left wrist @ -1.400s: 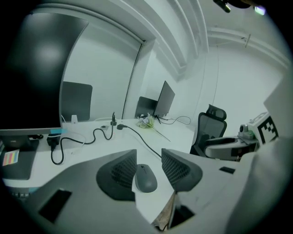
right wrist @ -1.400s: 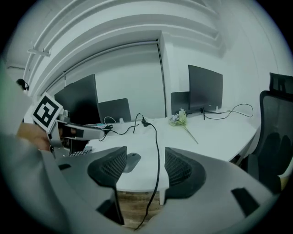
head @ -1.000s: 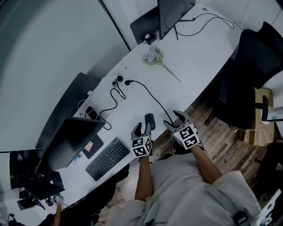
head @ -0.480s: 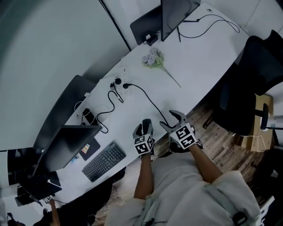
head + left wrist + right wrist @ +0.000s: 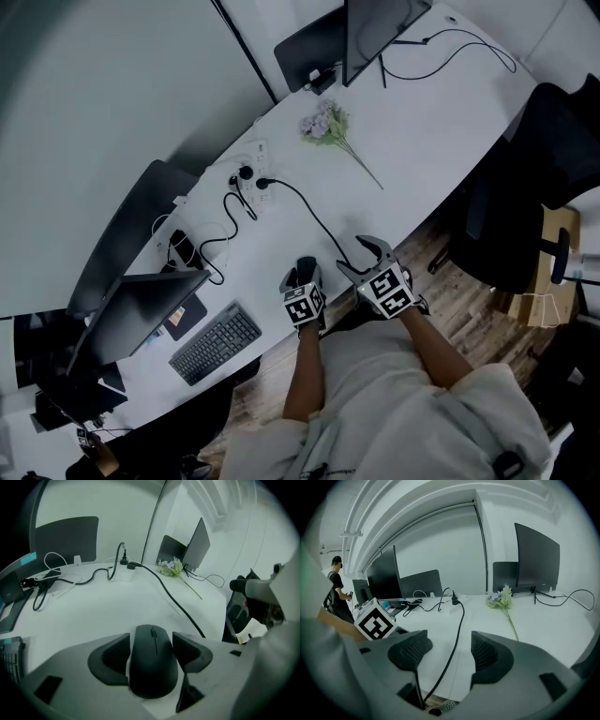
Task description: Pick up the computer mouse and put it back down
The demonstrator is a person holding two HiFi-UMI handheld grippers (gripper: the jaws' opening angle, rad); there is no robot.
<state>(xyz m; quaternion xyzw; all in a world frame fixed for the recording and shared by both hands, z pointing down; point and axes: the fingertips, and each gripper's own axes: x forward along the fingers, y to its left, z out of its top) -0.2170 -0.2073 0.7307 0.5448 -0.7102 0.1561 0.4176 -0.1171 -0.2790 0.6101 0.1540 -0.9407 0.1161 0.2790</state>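
The black computer mouse (image 5: 152, 660) lies on the white desk (image 5: 117, 611) near its front edge, between the two fingers of my left gripper (image 5: 151, 644). Those jaws have just been opening and stand a little apart from the mouse's sides. In the head view the mouse (image 5: 307, 267) shows just ahead of the left gripper (image 5: 304, 278). My right gripper (image 5: 364, 251) hovers to the right at the desk edge. In its own view the right gripper (image 5: 449, 651) is open and holds nothing; the black cable (image 5: 457, 630) runs under the gap.
A black cable (image 5: 314, 217) runs from a power strip (image 5: 248, 173) to the desk edge. A flower sprig (image 5: 328, 127), a keyboard (image 5: 214, 342) and monitors (image 5: 370, 28) sit on the desk. An office chair (image 5: 539, 178) stands at the right. A person (image 5: 335, 581) stands far left.
The left gripper came down with the mouse from above the desk to the desk surface, and its jaws spread. The right gripper drifted slightly left.
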